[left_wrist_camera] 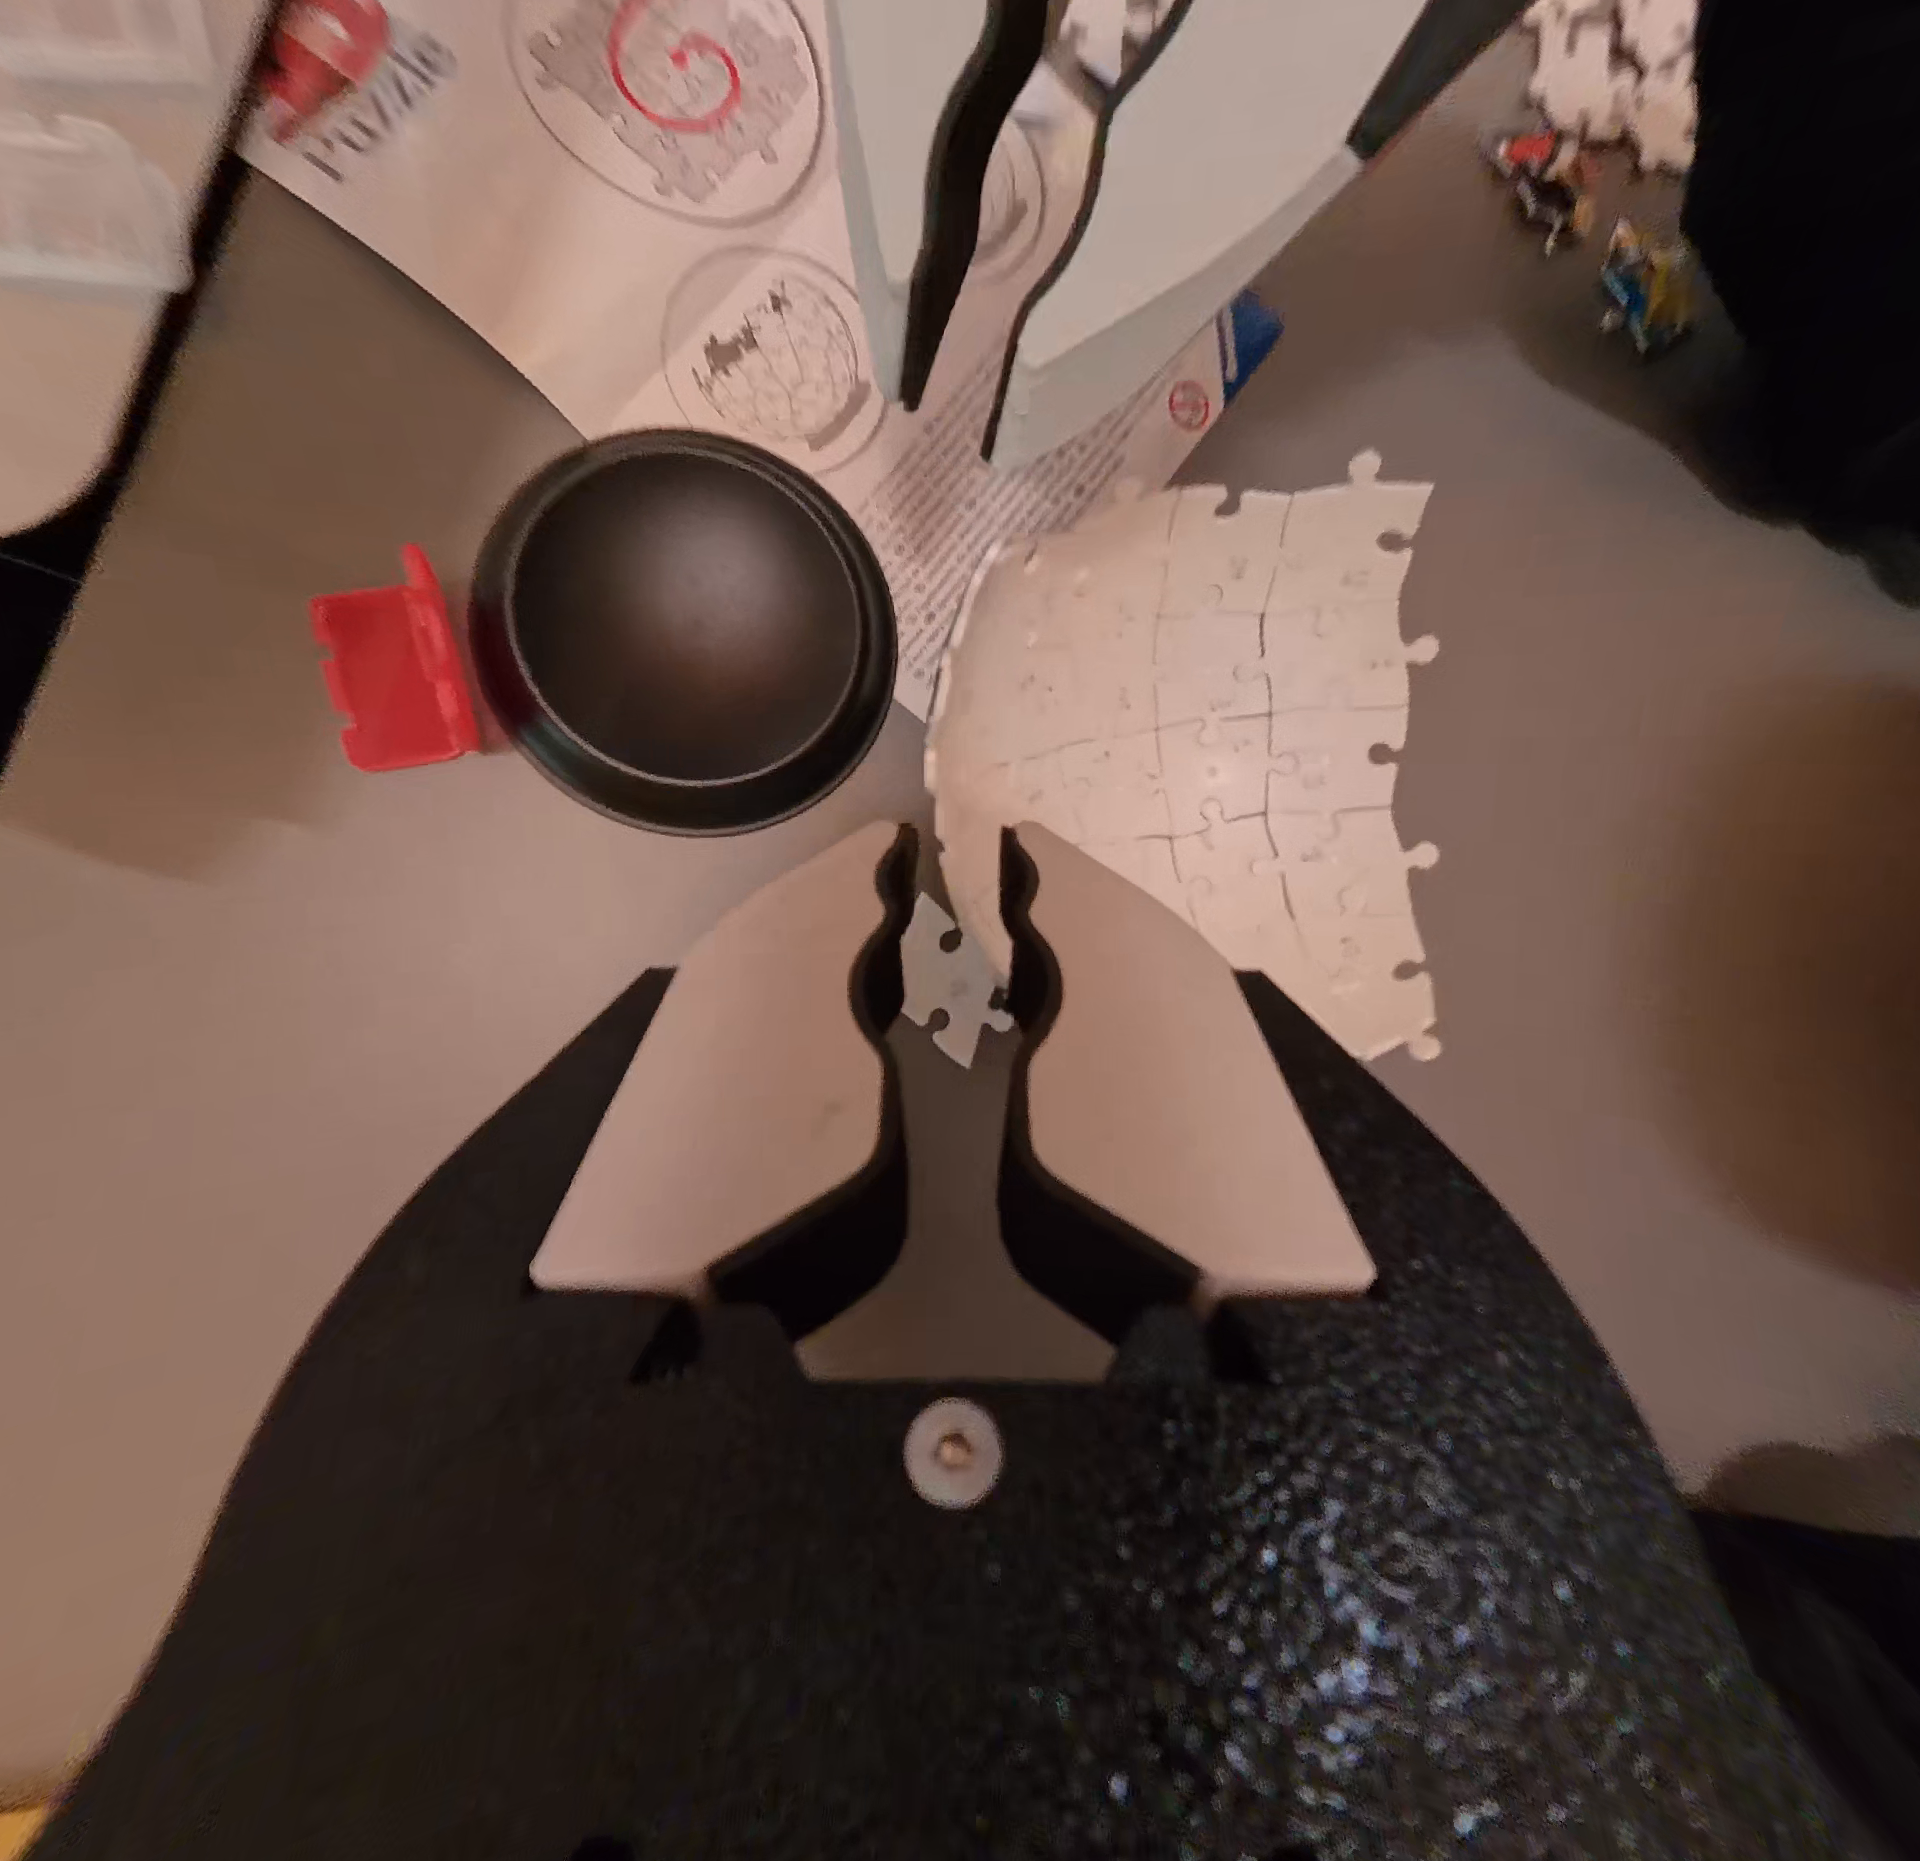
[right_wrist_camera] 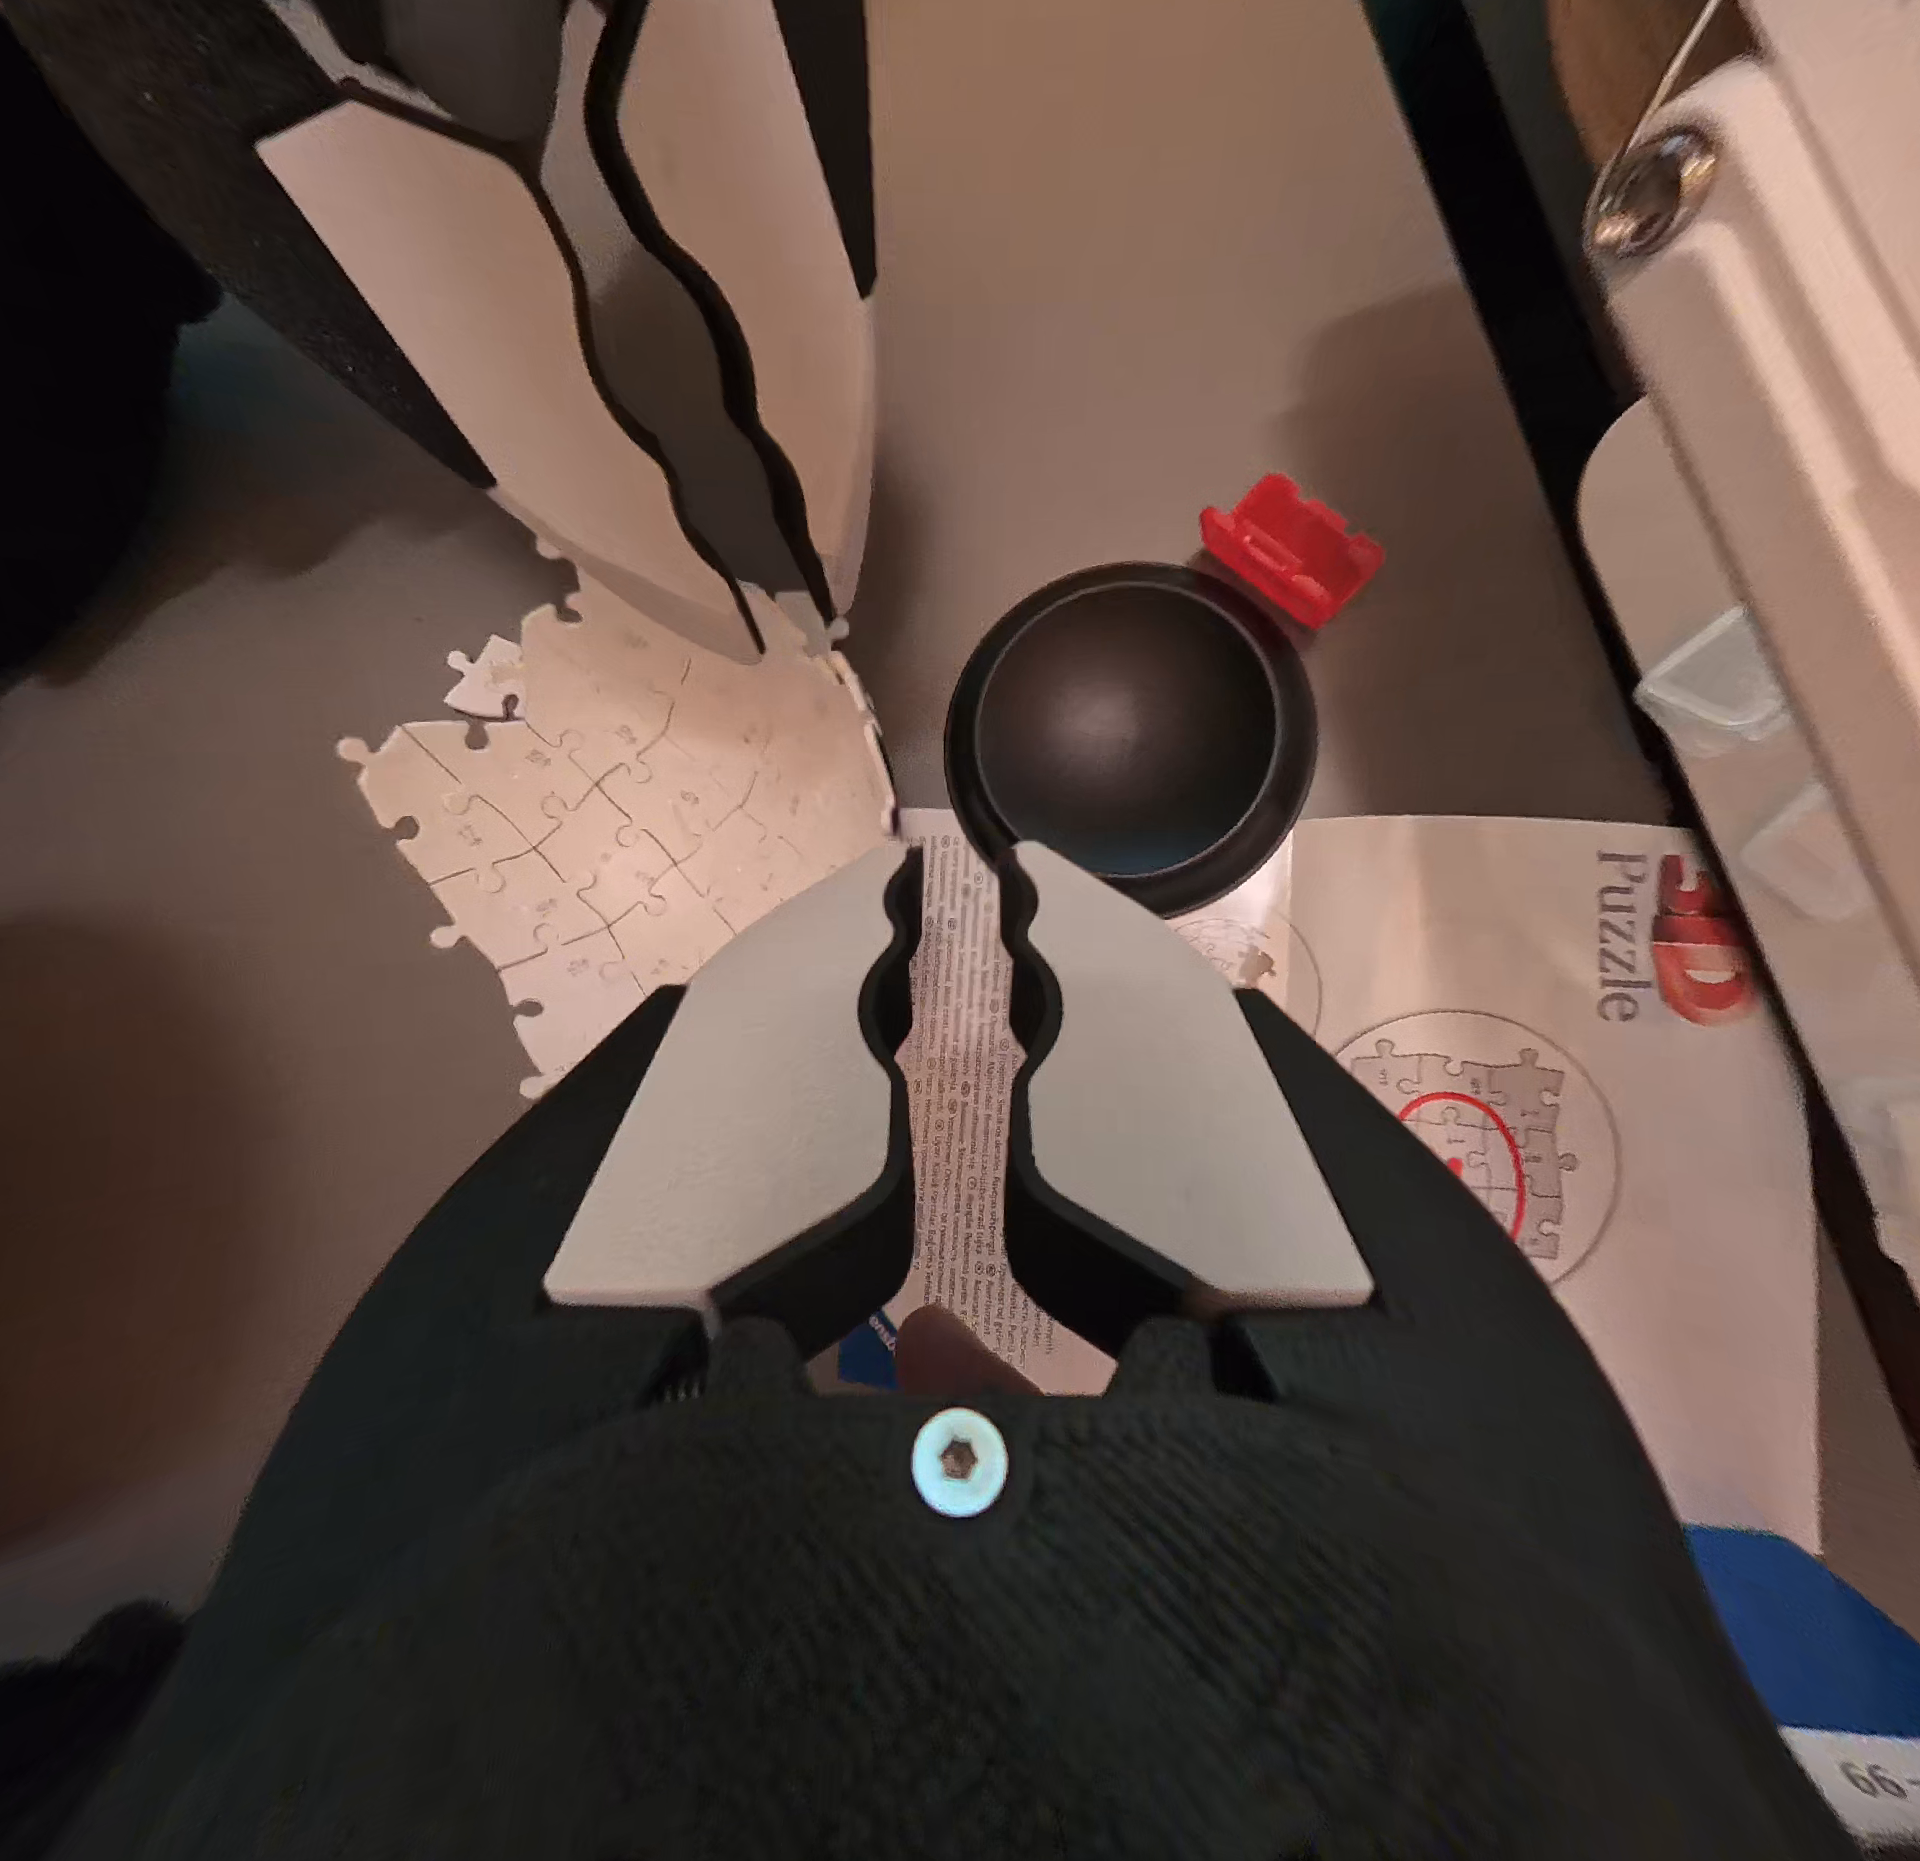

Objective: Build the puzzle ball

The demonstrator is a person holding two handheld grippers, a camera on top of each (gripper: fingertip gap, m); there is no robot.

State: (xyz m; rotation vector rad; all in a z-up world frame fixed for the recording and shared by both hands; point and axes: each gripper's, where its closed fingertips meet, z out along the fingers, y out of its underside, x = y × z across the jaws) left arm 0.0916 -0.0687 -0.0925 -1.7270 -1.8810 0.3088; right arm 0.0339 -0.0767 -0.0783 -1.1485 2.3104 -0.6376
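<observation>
A curved, assembled white puzzle shell (left_wrist_camera: 1226, 731) lies on the grey table, inner side up; it also shows in the right wrist view (right_wrist_camera: 644, 824). My left gripper (left_wrist_camera: 958, 837) is closed on the shell's near edge. One white piece (left_wrist_camera: 951, 990) sticks out at the rim under its fingers. The left gripper also shows from the right wrist view (right_wrist_camera: 795, 635). My right gripper (right_wrist_camera: 966, 855) is slightly open and empty, above the instruction sheet (right_wrist_camera: 1455, 980), just short of the black round stand (right_wrist_camera: 1127, 731). From the left wrist view the right gripper (left_wrist_camera: 954, 424) points down beside the stand (left_wrist_camera: 681, 632).
A red plastic clip (left_wrist_camera: 390, 673) touches the stand's side (right_wrist_camera: 1288, 549). A heap of loose white pieces (left_wrist_camera: 1600, 55) and small coloured items (left_wrist_camera: 1642, 273) lie far right. A white plastic container (right_wrist_camera: 1766, 461) borders the table. A blurred brown shape (left_wrist_camera: 1766, 980) sits close to the lens. Between my left fingertips and the white piece (left_wrist_camera: 951, 990) there is roughly 6 centimeters.
</observation>
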